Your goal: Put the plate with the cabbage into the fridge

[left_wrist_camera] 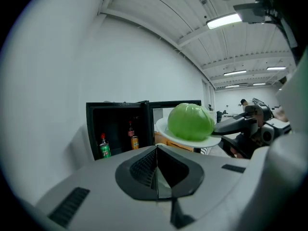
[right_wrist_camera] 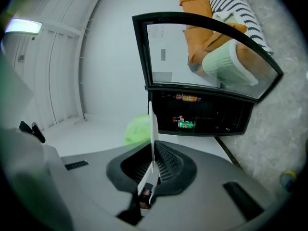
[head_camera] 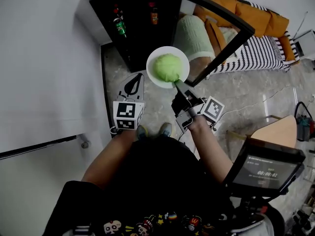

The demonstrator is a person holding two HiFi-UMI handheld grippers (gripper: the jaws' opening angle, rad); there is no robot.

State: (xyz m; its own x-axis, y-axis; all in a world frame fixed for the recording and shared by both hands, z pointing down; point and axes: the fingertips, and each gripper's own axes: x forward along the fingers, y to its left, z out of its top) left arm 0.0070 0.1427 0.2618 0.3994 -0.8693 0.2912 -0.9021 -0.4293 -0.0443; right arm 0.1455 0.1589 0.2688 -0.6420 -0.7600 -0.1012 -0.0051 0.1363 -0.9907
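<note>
A white plate (head_camera: 156, 75) carries a round green cabbage (head_camera: 167, 67), and my right gripper (head_camera: 178, 86) is shut on the plate's near rim, holding it in the air in front of the black fridge (head_camera: 140, 21). The fridge's glass door (head_camera: 216, 38) stands open to the right. In the right gripper view the plate (right_wrist_camera: 152, 129) is edge-on between the jaws with the cabbage (right_wrist_camera: 137, 129) to its left. My left gripper (head_camera: 134, 85) hangs shut and empty, left of the plate. Its own view shows the cabbage (left_wrist_camera: 190, 121) on the plate (left_wrist_camera: 195, 140).
Inside the fridge stand a green can (head_camera: 120, 28) and a dark bottle (head_camera: 154, 14). A striped sofa (head_camera: 256, 53) with orange cushions (head_camera: 248, 14) lies behind the open door. A white wall (head_camera: 44, 63) is on the left, a wooden table corner (head_camera: 278, 132) at right.
</note>
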